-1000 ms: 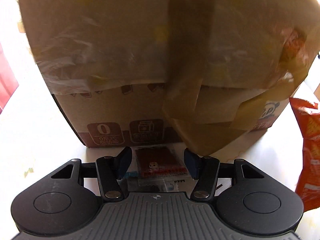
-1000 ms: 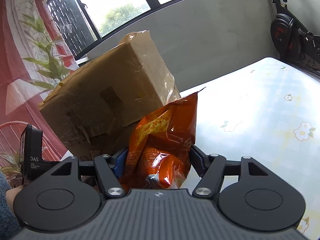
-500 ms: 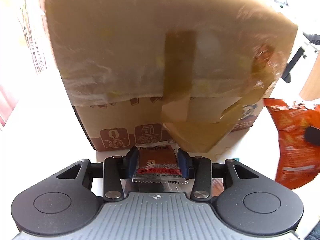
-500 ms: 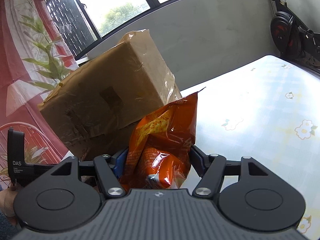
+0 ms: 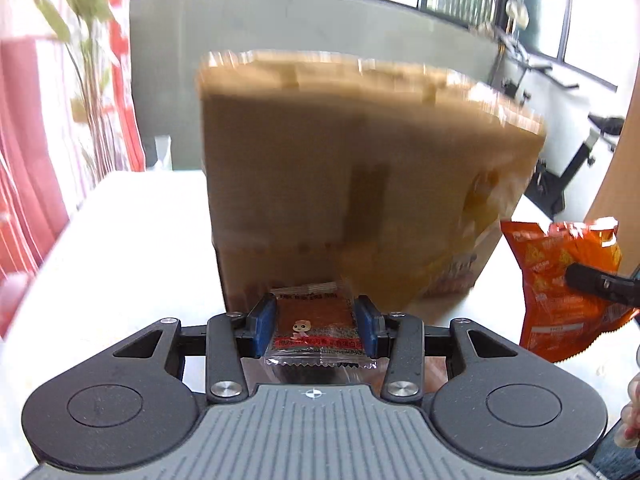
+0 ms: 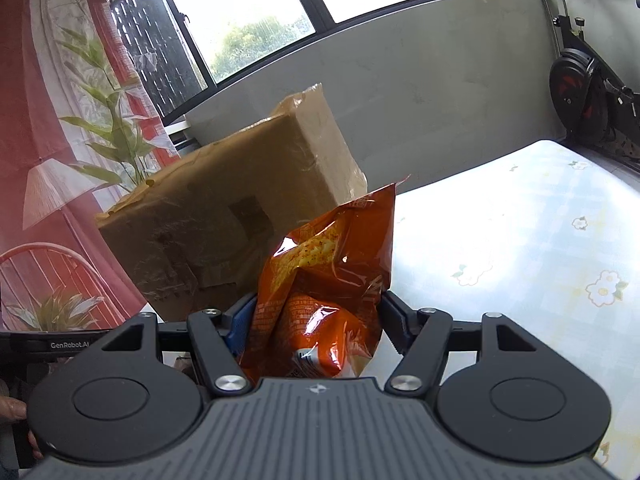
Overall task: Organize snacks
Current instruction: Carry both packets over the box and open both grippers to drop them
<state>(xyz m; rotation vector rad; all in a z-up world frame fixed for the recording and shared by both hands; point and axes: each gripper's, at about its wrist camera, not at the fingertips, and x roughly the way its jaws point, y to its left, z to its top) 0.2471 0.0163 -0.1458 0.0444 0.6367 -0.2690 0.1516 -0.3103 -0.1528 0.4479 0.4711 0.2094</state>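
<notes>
My left gripper (image 5: 316, 316) is shut on a small clear snack packet (image 5: 316, 326) with a brown-red label, held off the table in front of a taped cardboard box (image 5: 360, 176). My right gripper (image 6: 316, 312) is shut on an orange chip bag (image 6: 332, 272), held upright beside the same box (image 6: 224, 216). The chip bag also shows in the left wrist view (image 5: 560, 284) at the right, with a right gripper finger (image 5: 600, 282) on it.
The white table with a flower-print cloth (image 6: 520, 240) stretches to the right. A red curtain and a plant (image 6: 100, 128) stand at the left. An exercise bike (image 6: 580, 80) is at the far right behind the table. A grey wall runs below the windows.
My left gripper closed on the small packet, lifted it and pulled back from the box, so the box top now shows. The right gripper has risen slightly with the chip bag.
</notes>
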